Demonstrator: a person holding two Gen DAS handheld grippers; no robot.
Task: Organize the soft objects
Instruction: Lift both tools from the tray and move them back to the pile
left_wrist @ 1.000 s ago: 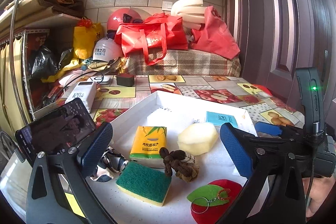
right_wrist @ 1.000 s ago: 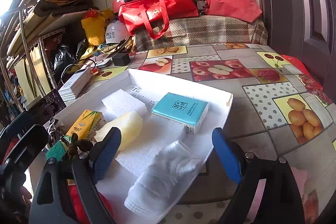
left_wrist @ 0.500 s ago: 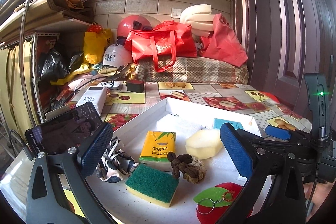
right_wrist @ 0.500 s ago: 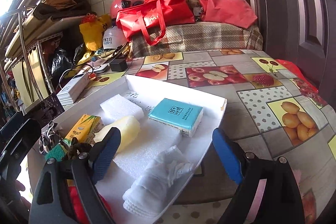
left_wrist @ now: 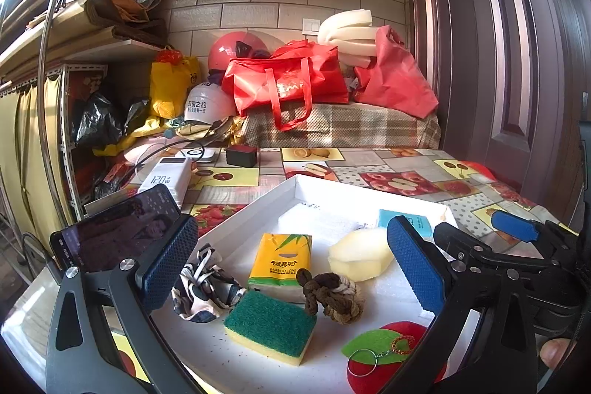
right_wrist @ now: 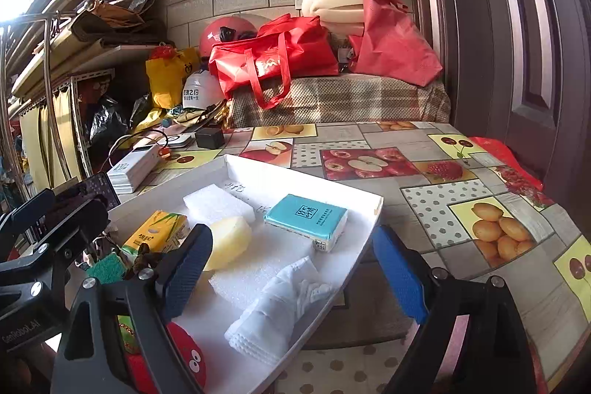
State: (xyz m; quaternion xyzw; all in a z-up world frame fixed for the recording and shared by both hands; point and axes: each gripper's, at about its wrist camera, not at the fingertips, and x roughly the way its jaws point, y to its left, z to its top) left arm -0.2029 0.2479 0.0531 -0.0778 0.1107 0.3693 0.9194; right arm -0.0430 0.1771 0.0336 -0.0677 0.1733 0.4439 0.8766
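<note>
Both hand-held grippers stand released, jaws wide, with nothing clamped. The left hand-held gripper (left_wrist: 288, 264) hovers over the near end of the white tray (left_wrist: 251, 216); the right hand-held gripper (right_wrist: 291, 268) hovers over the tray's right side, its right finger outside the tray rim.

Nearest in the left wrist view lies a red plush toy with a green leaf and key ring (left_wrist: 384, 357), beside a green-and-yellow sponge (left_wrist: 271, 325). Just behind the sponge sit a brown knotted rope toy (left_wrist: 332, 290) and a patterned cloth (left_wrist: 203, 287). Next come a yellow tissue pack (left_wrist: 282, 259) and a pale yellow foam piece (left_wrist: 360, 255). In the right wrist view, a folded white cloth (right_wrist: 277, 312) lies near the tray's right wall. Farther back are a white foam block (right_wrist: 218, 205) and a blue tissue pack (right_wrist: 306, 218).

The tray rests on a bench with a fruit-print cover (right_wrist: 443, 180). At the far end, 2 red bags (left_wrist: 291, 80) rest on a plaid-covered surface.
</note>
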